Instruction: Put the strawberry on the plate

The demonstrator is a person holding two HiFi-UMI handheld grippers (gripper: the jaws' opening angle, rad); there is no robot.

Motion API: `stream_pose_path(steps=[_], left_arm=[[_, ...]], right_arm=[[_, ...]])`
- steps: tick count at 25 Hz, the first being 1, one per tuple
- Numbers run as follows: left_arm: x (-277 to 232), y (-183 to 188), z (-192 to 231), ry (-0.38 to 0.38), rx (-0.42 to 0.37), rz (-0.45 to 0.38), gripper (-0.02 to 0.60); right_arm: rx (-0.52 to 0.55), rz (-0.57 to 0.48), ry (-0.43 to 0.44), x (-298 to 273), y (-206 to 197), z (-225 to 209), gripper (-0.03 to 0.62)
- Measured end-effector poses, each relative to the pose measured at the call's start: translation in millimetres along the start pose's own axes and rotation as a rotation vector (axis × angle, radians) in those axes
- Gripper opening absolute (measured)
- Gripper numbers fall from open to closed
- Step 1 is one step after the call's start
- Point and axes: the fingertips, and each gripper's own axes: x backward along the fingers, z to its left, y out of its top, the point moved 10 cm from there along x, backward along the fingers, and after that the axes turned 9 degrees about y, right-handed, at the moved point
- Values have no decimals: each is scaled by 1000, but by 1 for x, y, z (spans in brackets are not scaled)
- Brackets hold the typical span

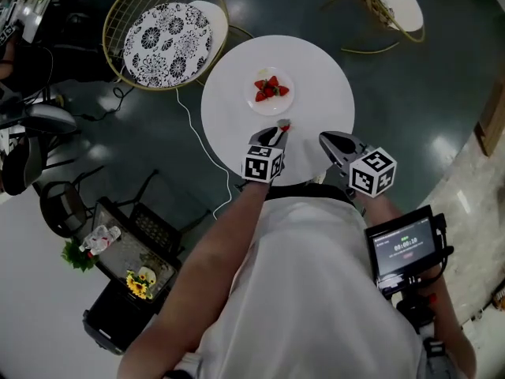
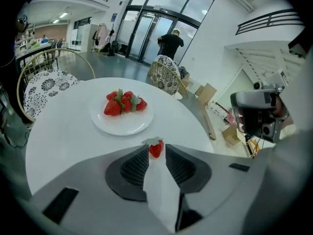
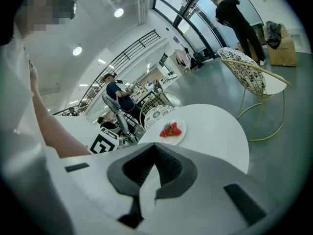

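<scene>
A round white table (image 1: pixel 316 77) carries a white plate (image 1: pixel 258 78) with a few red strawberries (image 1: pixel 268 89) on it. My left gripper (image 1: pixel 282 127) hovers over the table's near side, just short of the plate, shut on one strawberry (image 1: pixel 284 123). In the left gripper view that strawberry (image 2: pixel 156 148) sits pinched between the jaw tips of the left gripper (image 2: pixel 156 152), leaves up, with the plate (image 2: pixel 122 127) beyond it. My right gripper (image 1: pixel 326 139) is at the table's near right edge, shut and empty; in its own view the right gripper (image 3: pixel 154 146) points toward the plate (image 3: pixel 179 136).
A gold wire chair with a patterned cushion (image 1: pixel 167 39) stands left of the table, another chair (image 1: pixel 387 2) at the far right. A white cable (image 1: pixel 197 133) trails on the floor. A camera monitor (image 1: pixel 404 247) hangs at my right. A person in black (image 2: pixel 171 43) stands by the glass doors.
</scene>
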Motion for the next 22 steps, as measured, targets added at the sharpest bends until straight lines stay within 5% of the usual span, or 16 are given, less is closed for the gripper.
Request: stream_pose_path(steps=[10,22], left_arm=[[-23,12,-2,-11,-17,68,107],[-9,22,-2,30,-7,-12,107]], right_arm=[[-37,-13,-48,13,-5,-5,6],[-24,-10,-44,12,-3,-2,6]])
